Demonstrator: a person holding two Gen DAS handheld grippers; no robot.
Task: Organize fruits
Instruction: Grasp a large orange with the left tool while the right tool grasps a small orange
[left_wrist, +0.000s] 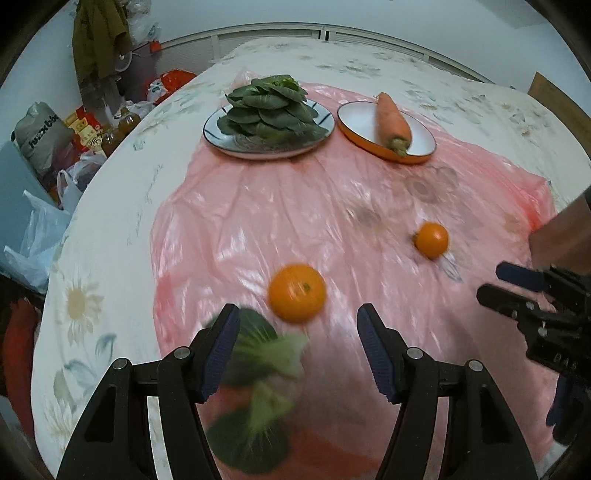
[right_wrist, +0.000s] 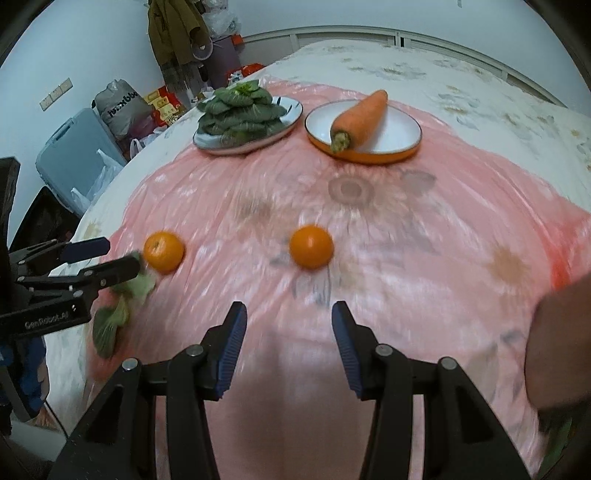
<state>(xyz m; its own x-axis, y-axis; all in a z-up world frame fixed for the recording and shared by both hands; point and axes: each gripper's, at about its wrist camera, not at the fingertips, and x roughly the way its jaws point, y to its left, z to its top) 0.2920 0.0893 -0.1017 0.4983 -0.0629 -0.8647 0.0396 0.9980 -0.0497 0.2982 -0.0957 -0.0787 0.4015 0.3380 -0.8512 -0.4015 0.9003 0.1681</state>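
A pink plastic sheet (right_wrist: 406, 229) covers the bed. Two oranges lie on it: a near orange (left_wrist: 297, 292) ahead of the left gripper (left_wrist: 295, 349), whose jaws stand apart, and a far orange (right_wrist: 311, 246) ahead of the right gripper (right_wrist: 289, 347), also spread and empty. They look firm, smooth and likely to roll; grip across the middle.

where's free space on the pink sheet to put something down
The widest bare patch is mid-sheet, between the two oranges and the plates: the greens plate and the carrot plate. The sheet in front of the right gripper is free too. It is crowded around the left gripper, by the loose greens.
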